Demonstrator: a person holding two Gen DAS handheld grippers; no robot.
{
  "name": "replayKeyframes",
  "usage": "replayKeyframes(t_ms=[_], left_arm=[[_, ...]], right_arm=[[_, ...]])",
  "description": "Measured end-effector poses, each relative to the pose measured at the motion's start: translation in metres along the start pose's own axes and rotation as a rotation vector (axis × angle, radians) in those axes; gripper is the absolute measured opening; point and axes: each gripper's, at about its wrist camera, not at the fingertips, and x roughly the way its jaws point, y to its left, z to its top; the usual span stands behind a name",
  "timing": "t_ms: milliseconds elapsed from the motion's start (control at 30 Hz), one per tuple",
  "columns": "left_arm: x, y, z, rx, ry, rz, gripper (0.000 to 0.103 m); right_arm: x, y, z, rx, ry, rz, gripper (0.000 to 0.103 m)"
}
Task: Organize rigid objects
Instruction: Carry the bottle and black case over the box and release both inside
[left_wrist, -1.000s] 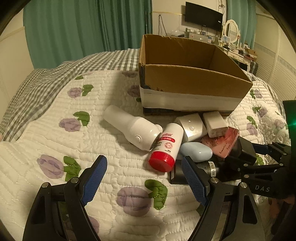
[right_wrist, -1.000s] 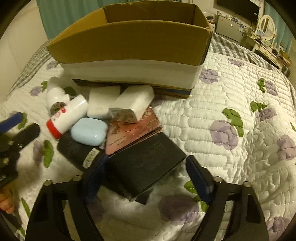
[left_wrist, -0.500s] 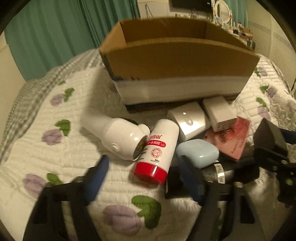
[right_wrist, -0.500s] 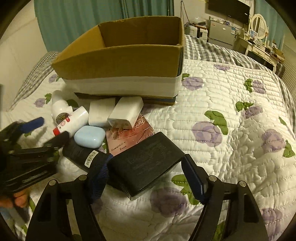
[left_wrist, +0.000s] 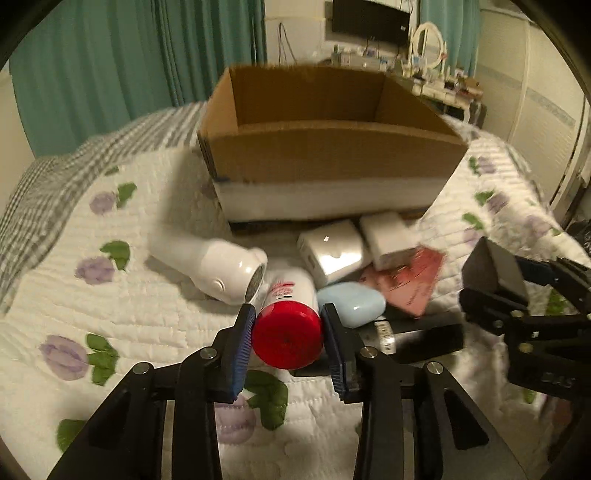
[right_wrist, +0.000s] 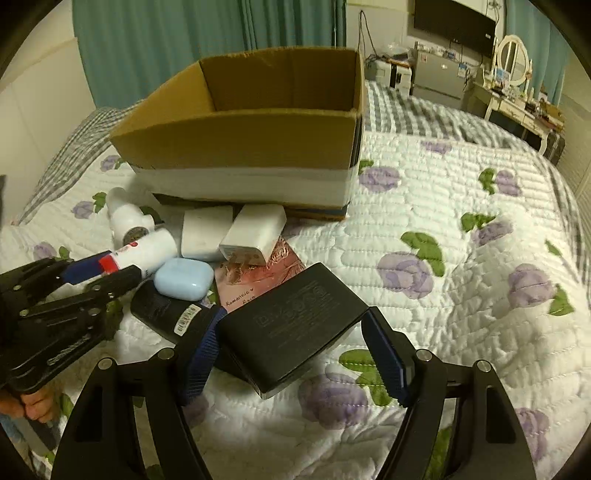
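1. Since the earlier frames the left gripper (left_wrist: 288, 332) has moved forward and narrowed its jaws onto the red-capped bottle (left_wrist: 287, 325), which before lay free ahead of wide-open jaws; the blue pads now sit against both sides of the red cap
2. Held bottle lies on its side on the quilted bed (left_wrist: 110, 302), cap toward the camera, its white body pointing at the cardboard box (left_wrist: 332, 155)
3. Right gripper (right_wrist: 295, 354) has its jaws spread wide around the black power bank (right_wrist: 291, 325); the left pad touches the bank's near corner, while I cannot tell whether the right pad touches it
4. Power bank rests tilted, overlapping the dark cylinder (right_wrist: 162, 310) and the pink card (right_wrist: 255, 280)
5. Just beside the bottle lie the white lint shaver (left_wrist: 218, 266) and the pale blue case (left_wrist: 351, 302)
6. Two white adapters (right_wrist: 229, 232) sit side by side against the foot of the box's near wall
7. Box stands open in the middle of the bed; no contents show from these angles
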Motion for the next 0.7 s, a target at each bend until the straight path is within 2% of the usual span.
replayKeyframes(t_ms=[100, 267, 433, 567, 700], left_arm=[[-0.012, 0.003, 0.004, -0.021, -0.024, -0.034, 0.036], [-0.032, -0.001, 0.010, -0.033, -0.060, -0.034, 0.036], [-0.067, -0.002, 0.033, -0.036, -0.145, -0.026, 0.036], [-0.086, 0.001, 0.064, -0.032, -0.210, -0.015, 0.036], [-0.085, 0.004, 0.102, -0.015, -0.250, 0.009, 0.036]], right_arm=[[-0.011, 0.004, 0.001, -0.010, -0.021, -0.010, 0.075], [-0.031, 0.009, 0.004, -0.030, -0.062, -0.020, 0.075], [-0.057, 0.013, 0.016, -0.050, -0.116, -0.004, 0.075], [-0.079, 0.015, 0.047, -0.085, -0.185, -0.001, 0.075], [-0.089, 0.011, 0.089, -0.099, -0.243, 0.013, 0.075]])
